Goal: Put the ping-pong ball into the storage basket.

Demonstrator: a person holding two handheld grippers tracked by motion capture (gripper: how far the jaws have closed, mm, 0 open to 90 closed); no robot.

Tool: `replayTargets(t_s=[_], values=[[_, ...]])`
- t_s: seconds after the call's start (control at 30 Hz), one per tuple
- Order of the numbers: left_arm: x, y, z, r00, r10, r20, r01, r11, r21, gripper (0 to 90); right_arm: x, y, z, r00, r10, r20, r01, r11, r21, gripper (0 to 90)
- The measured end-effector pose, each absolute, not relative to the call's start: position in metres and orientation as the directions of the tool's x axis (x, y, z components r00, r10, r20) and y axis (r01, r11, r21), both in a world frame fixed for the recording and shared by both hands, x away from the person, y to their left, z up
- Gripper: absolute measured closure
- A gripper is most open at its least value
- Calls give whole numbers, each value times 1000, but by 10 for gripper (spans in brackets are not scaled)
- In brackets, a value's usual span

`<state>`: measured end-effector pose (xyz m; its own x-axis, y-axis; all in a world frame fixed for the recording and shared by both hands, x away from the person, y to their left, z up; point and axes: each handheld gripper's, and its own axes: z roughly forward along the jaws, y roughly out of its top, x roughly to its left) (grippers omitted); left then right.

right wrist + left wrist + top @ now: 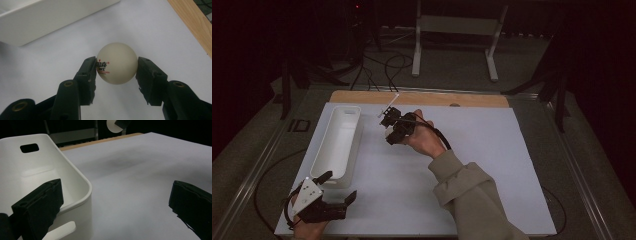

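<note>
My right gripper is shut on a white table-tennis ball with red print, its black pads pressing both sides just above the white mat. From above, that right gripper sits mid-table near the far end of a long white bin. At the near left corner my left gripper lies open with nothing between its jaws, beside the bin's near end. In its own view the left gripper frames bare mat, with the bin's rim at left and the ball far off at the top.
A white mat covers the table, with a wooden strip along its far edge. The bin's wall stands close on the ball's left. Beyond the table are a white metal stand and cables on the floor.
</note>
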<state>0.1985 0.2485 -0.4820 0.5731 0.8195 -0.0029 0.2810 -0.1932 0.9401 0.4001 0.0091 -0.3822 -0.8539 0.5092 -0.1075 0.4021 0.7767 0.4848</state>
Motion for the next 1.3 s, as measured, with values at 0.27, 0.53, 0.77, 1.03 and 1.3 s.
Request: replayTargets(t_s=[0.27,0.53,0.77,1.03,1.3], values=[[198,248,-482,573,820,-4,281,-191,940,0,396,16,-378,-863,493,-109,383,781,494,509],[198,249,-482,573,819,-3,282,-194,940,0,393,24,-376,-872,476,-110,367,786,497,509],[198,248,-482,573,820,-3,281,-193,940,0,390,29,-374,-876,470,-113,358,787,502,509],[198,248,-482,573,819,-4,281,-192,940,0,389,34,-372,-879,463,-113,350,788,506,509],[198,249,-482,574,819,-4,281,-192,940,0,387,40,-369,-884,453,-114,340,791,509,509]])
